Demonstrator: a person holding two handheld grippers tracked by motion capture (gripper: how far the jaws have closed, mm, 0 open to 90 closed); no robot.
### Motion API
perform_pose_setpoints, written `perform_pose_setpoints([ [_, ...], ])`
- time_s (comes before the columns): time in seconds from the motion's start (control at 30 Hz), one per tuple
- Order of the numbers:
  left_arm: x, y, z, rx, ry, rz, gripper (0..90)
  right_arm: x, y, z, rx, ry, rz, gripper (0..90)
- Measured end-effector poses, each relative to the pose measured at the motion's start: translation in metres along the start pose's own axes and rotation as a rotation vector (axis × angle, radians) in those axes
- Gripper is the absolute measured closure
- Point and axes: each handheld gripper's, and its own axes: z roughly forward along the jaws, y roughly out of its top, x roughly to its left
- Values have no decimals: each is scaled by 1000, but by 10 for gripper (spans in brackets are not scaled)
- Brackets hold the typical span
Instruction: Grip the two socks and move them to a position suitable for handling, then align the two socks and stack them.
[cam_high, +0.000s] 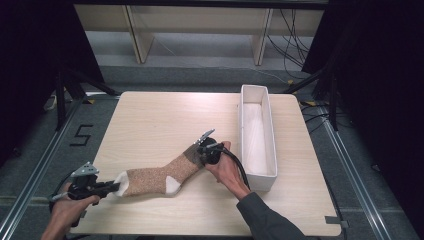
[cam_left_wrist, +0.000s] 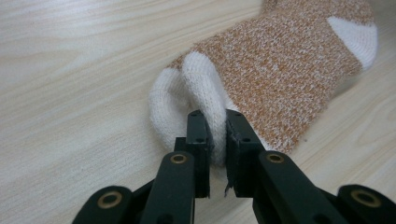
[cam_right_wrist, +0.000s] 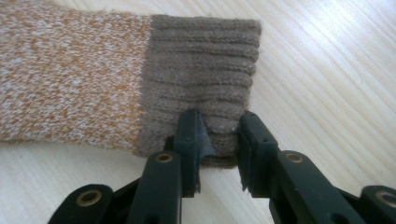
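Pinching the sock (cam_high: 155, 179) at both ends: left claw (cam_left_wrist: 217, 128) clamps toe, right claw (cam_right_wrist: 219, 135) clamps cuff

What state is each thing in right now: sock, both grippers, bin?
Sock: flat on the table, stretched between both grippers.
Left gripper: shut on the sock's white toe.
Right gripper: jaws around the brown ribbed cuff, a fold pinched between them.
White bin: upright, empty, apart from the sock.

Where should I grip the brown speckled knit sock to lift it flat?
At both ends of the brown speckled knit sock, coming in level with the table: left gripper on the white toe, right gripper on the ribbed cuff.
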Motion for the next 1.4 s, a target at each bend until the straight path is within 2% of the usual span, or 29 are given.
perform_pose_setpoints([
  [0.07, -1, -1, 2, -14, 7, -10, 804, 0, 0, 0, 3, -4, -4, 709],
  [0.1, -1, -1, 1, 5, 11, 5, 803, 1, 0, 0, 4, -11, -7, 699],
  [0.2, -1, -1, 1, -5, 6, 2, 802, 0, 0, 0, 3, -5, -4, 699],
  [0.23, -1, -1, 0, 10, 9, 17, 803, 0, 0, 0, 7, -2, 8, 699],
  [0.3, -3, -1, 0, -4, 17, 15, 803, 0, 0, -2, 3, 3, 2, 700],
  [0.33, -2, -1, -1, 10, 12, 27, 803, -2, 1, -3, -7, 4, -3, 700],
  [0.37, -2, -1, 0, -2, 12, 13, 803, -2, 1, -3, -7, 4, -3, 700],
  [0.53, -3, -1, 0, -6, 22, 5, 803, -4, 0, -3, -13, 22, 21, 696],
  [0.87, -2, -1, -1, 3, 20, 25, 803, -6, 0, -1, -13, 20, 21, 685],
  [0.93, -3, -2, 0, -13, 16, 5, 803, -6, 1, -1, -13, 24, 27, 679],
  [1.0, -4, -2, -1, -11, 28, 6, 802, -8, 1, 0, -20, 25, 23, 675],
  [1.07, -5, -1, -2, -14, 33, 13, 802, -8, 1, -2, -20, 26, 38, 677],
  [1.17, -5, -1, -4, -13, 24, 23, 803, -7, 2, -4, -30, 31, 33, 709],
  [1.23, -6, -1, -5, -22, 23, 18, 803, -7, 5, -8, -51, 26, 15, 723],
  [1.4, -7, -1, -7, -46, 30, 18, 803, -12, 9, -5, -64, 33, 29, 723],
])
